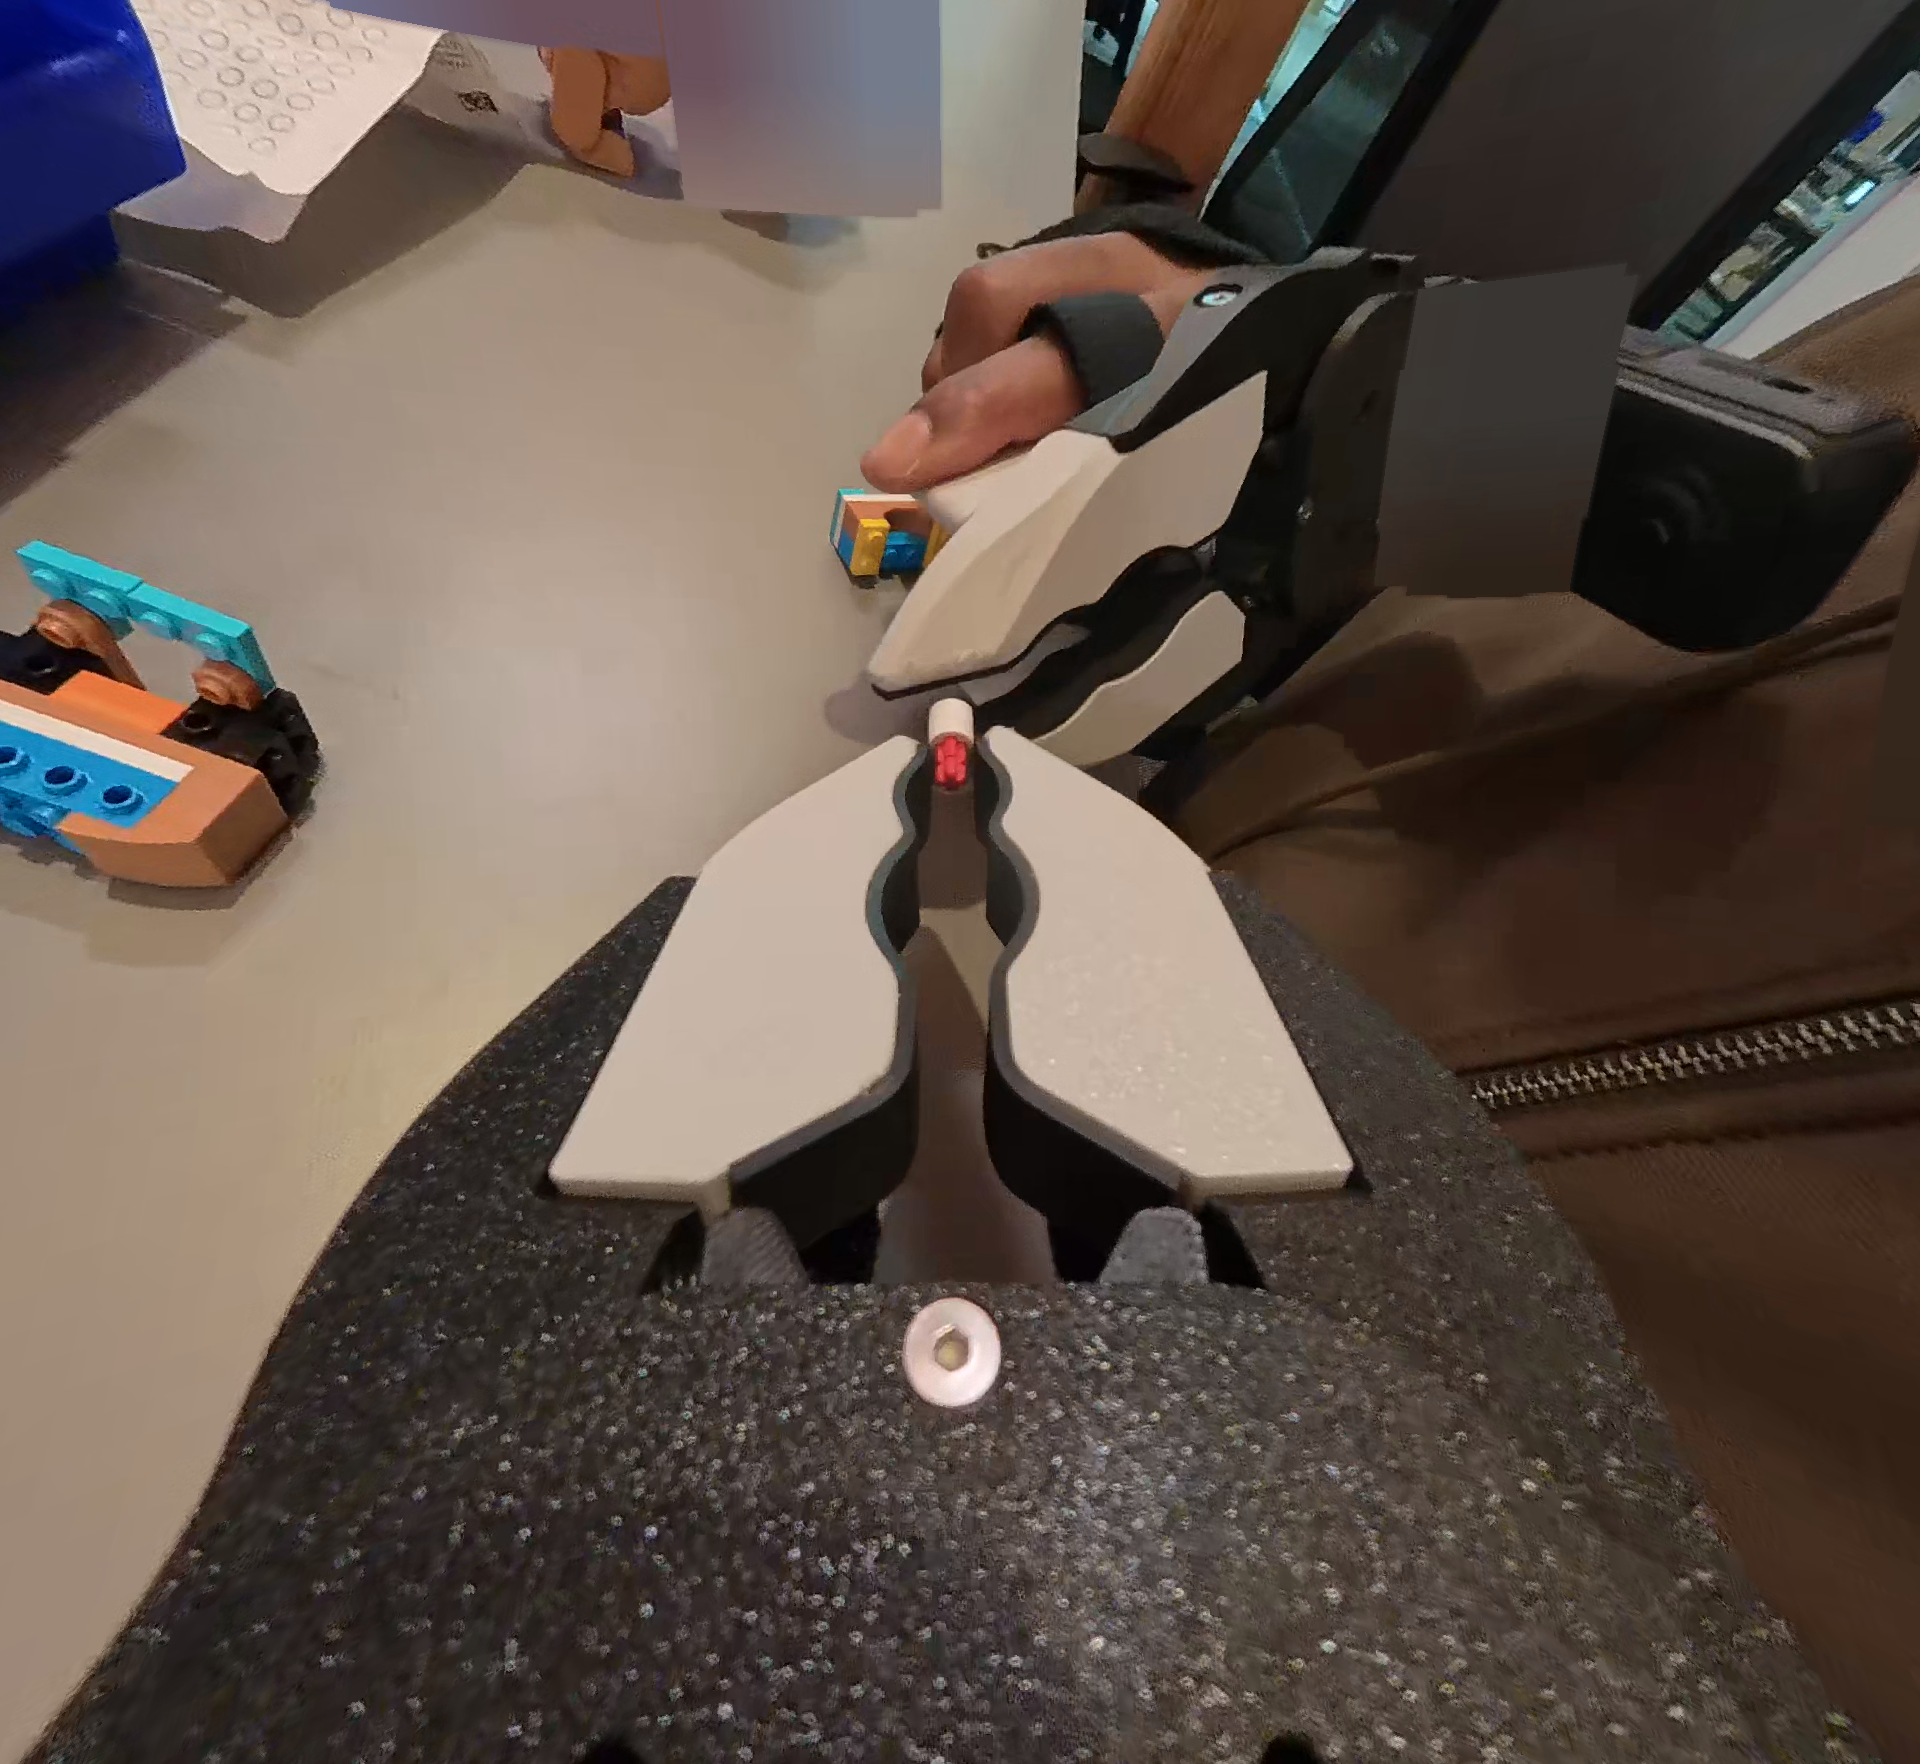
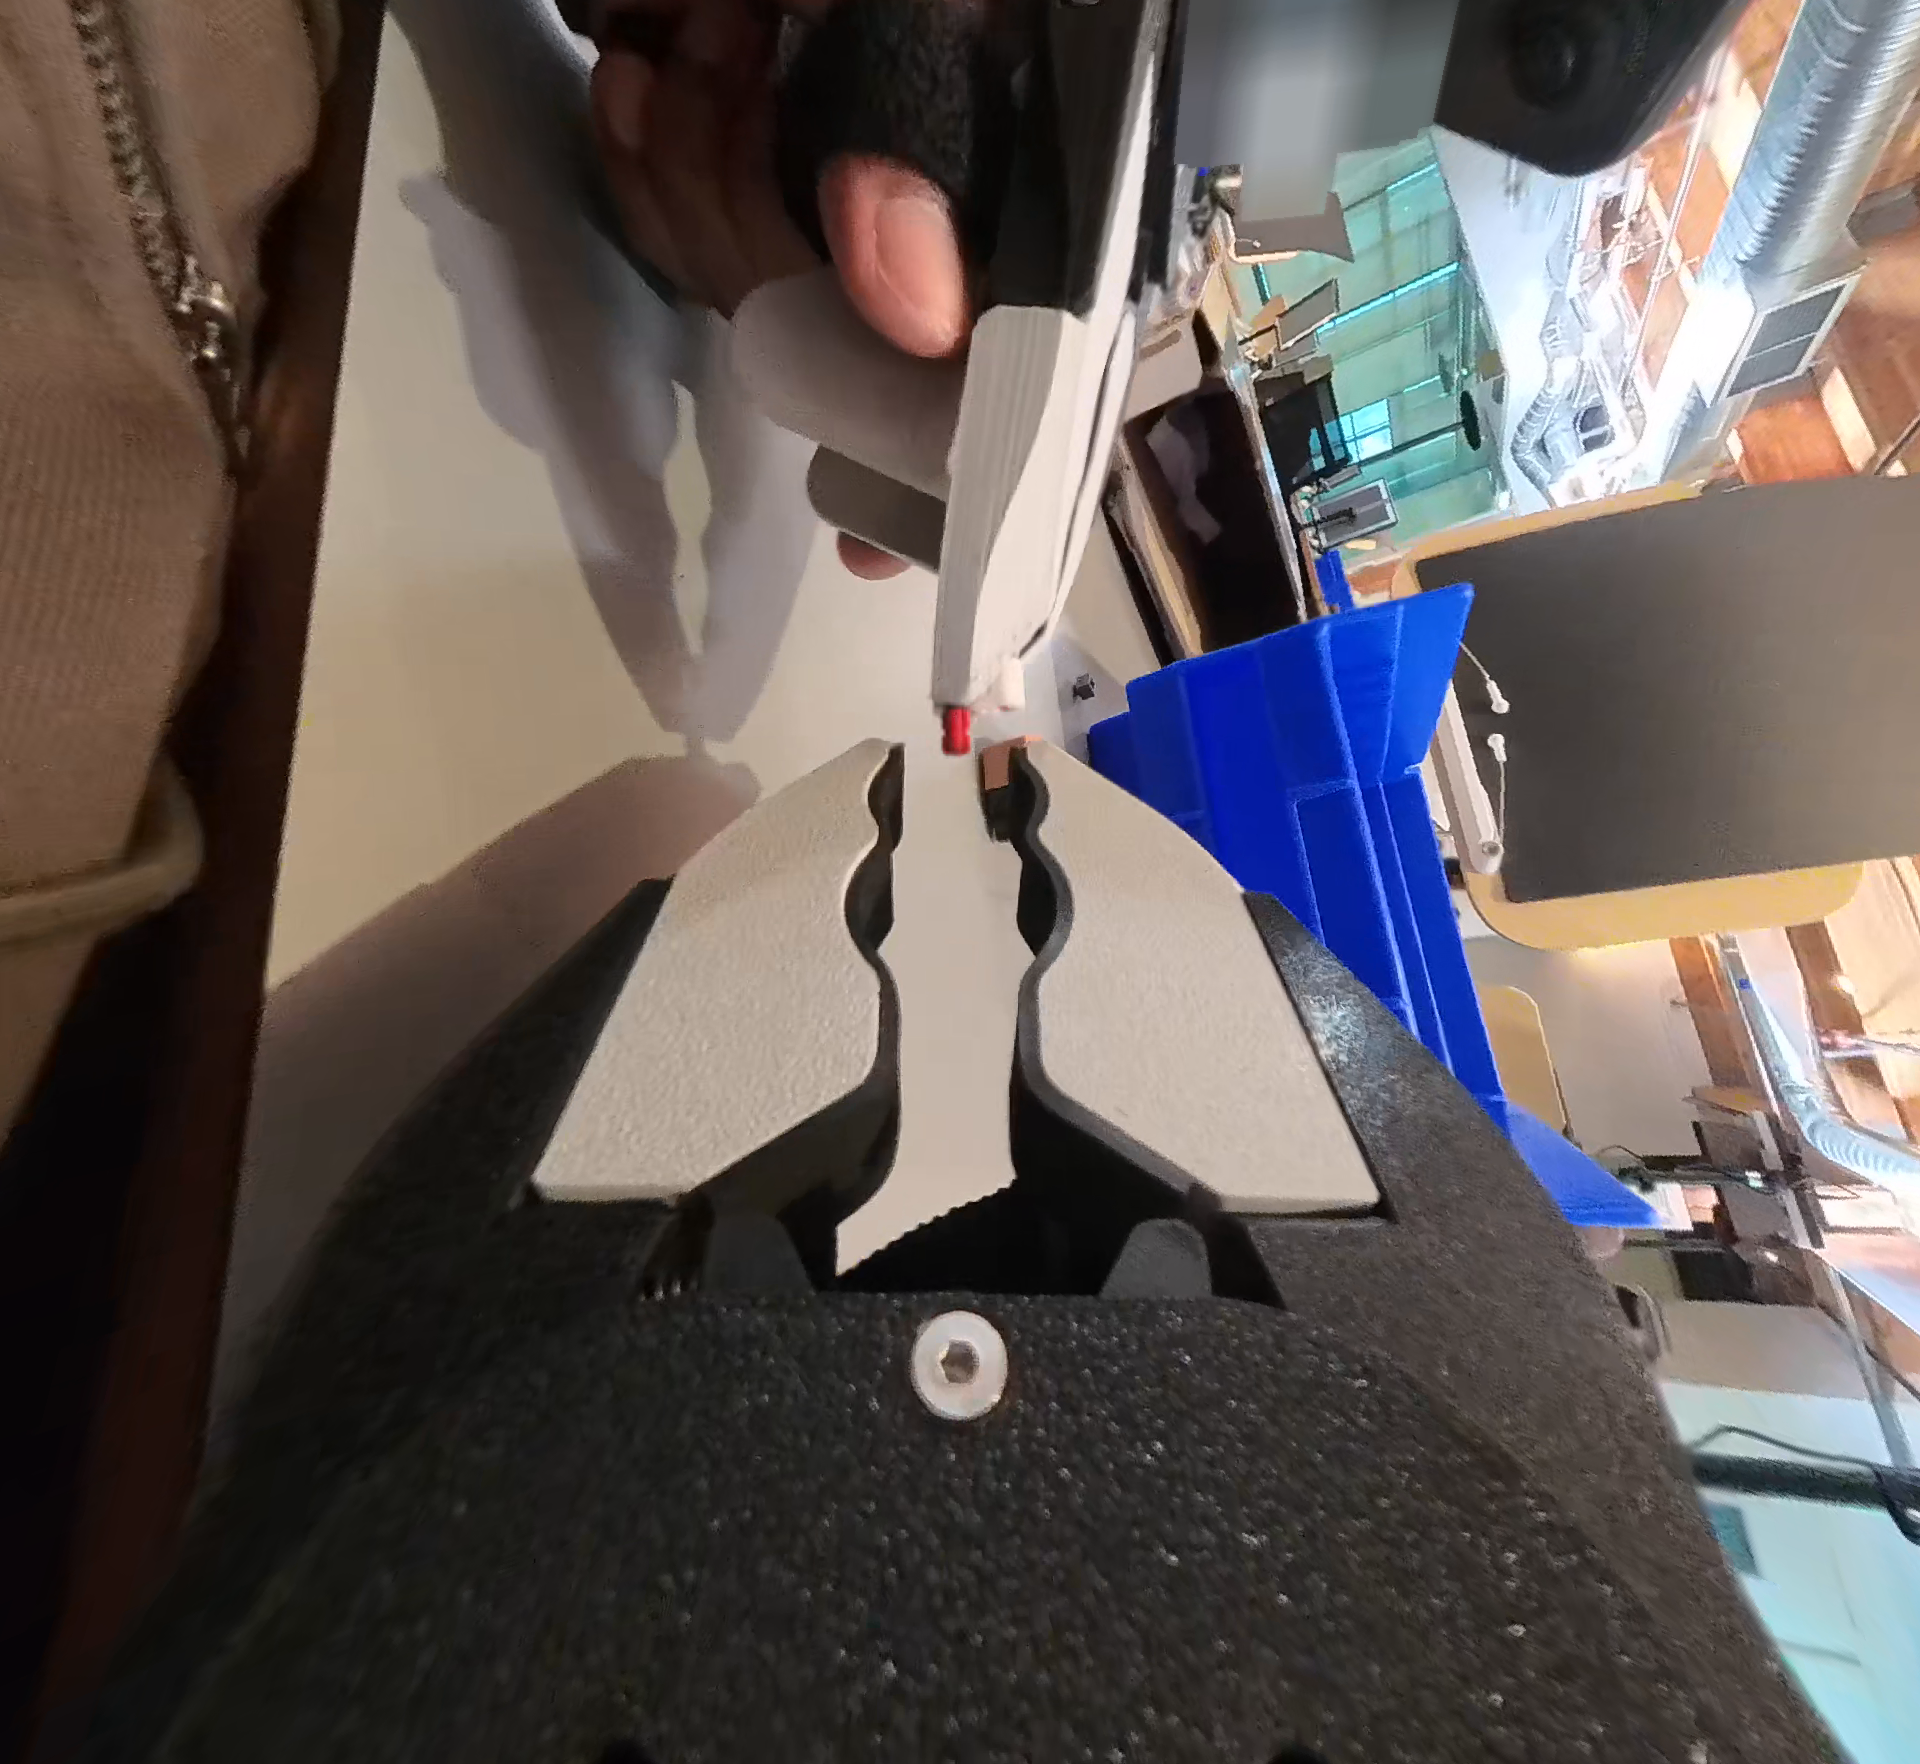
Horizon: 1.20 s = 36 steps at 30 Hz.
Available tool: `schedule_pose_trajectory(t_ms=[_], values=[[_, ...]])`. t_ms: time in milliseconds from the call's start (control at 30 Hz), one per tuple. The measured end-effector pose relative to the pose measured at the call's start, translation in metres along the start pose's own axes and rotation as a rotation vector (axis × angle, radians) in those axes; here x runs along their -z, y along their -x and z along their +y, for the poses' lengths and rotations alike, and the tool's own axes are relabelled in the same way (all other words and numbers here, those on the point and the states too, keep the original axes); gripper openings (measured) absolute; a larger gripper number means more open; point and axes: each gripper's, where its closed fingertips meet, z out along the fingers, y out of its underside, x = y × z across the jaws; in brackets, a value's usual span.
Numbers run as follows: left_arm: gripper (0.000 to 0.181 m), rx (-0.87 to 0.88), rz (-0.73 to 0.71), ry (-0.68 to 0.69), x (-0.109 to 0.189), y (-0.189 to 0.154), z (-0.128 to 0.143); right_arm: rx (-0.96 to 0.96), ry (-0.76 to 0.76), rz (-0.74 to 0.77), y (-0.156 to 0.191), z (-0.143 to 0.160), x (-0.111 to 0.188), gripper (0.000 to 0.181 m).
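The left gripper [image 1: 951, 758] jaws pinch a red-and-white peg [image 1: 950, 746]. The right gripper [image 2: 951, 764], tips just beside the peg, stands parted with a brown piece [image 2: 995, 766] against 1 finger. That piece looks barely held and could drop to the surface [image 1: 540, 488]; a bump could twist the peg loose.

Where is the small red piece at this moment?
In the left wrist view, the small red piece sits pinched at the left claw's tips, just below the right claw.

A brick boat [image 1: 135, 748] is set on the surface [image 1: 540, 571] at the left; a smaller brick piece [image 1: 878, 535] is placed farther right, a bin [image 1: 62, 52] behind.
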Motion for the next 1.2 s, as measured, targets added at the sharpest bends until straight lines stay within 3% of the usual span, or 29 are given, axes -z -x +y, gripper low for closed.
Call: schedule_pose_trajectory(t_ms=[733, 933, 1200], values=[[0.008, -0.158, -0.255, 0.036, -0.005, 0.011, 0.008, 0.034, 0.172, 0.013, 0.007, 0.012, -0.015, 0.004], [0.01, -0.144, -0.263, -0.042, 0.001, 0.009, 0.0, 0.014, 0.184, 0.034, 0.005, 0.015, -0.01, 0.004], [0.011, -0.141, -0.253, -0.047, 0.001, 0.008, 0.0, 0.022, 0.173, 0.04, 0.006, 0.012, -0.01, 0.004]])
